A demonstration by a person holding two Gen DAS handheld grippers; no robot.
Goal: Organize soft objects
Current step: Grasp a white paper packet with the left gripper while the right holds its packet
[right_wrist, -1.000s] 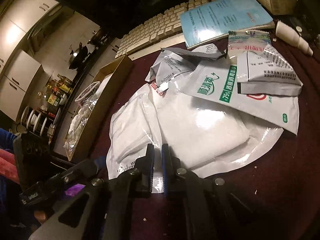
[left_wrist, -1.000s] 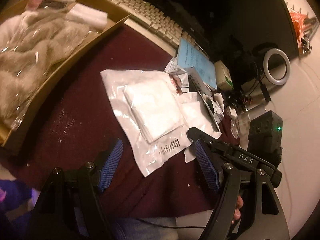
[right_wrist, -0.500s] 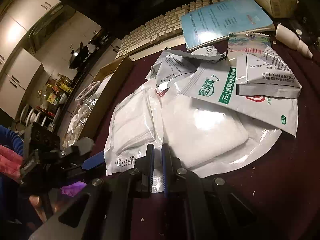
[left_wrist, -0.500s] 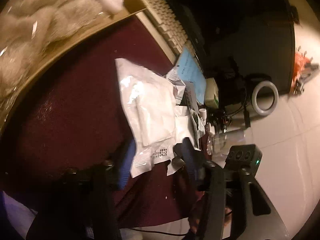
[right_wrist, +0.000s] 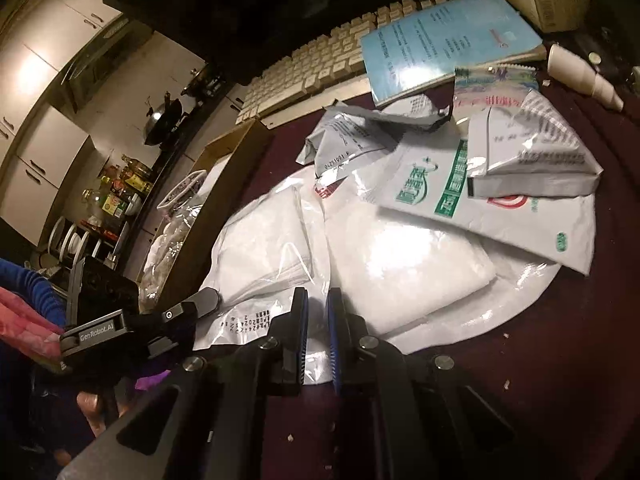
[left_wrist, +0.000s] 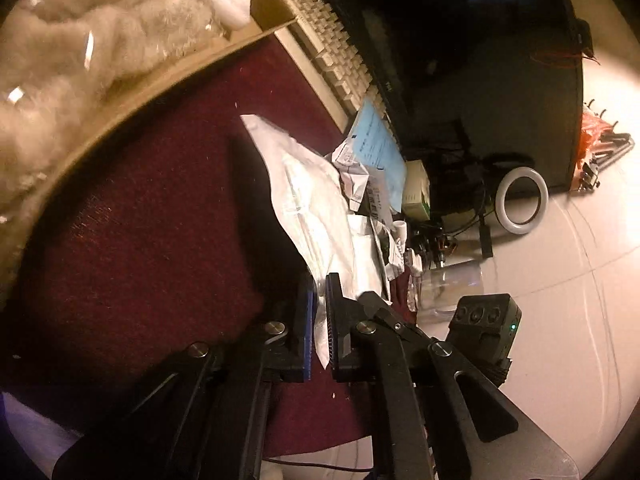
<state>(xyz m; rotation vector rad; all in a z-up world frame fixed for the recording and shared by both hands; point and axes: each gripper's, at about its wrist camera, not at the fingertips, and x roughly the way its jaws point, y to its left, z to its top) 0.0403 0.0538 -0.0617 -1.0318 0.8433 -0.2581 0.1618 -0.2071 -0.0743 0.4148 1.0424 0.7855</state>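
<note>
Change: left gripper, wide apart a second ago, has clamped onto the gauze packet.
Packet: flat, crinkly white plastic, lifted off maroon cloth.
Right gripper: jaws opening over the second glossy packet.
Box: cardboard, holding fluffy bagged cotton.

Left tongs closed on pouch

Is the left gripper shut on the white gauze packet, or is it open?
Shut on it. The left gripper pinches the near edge of the white gauze packet, whose plastic shows between its blue pads.
</note>
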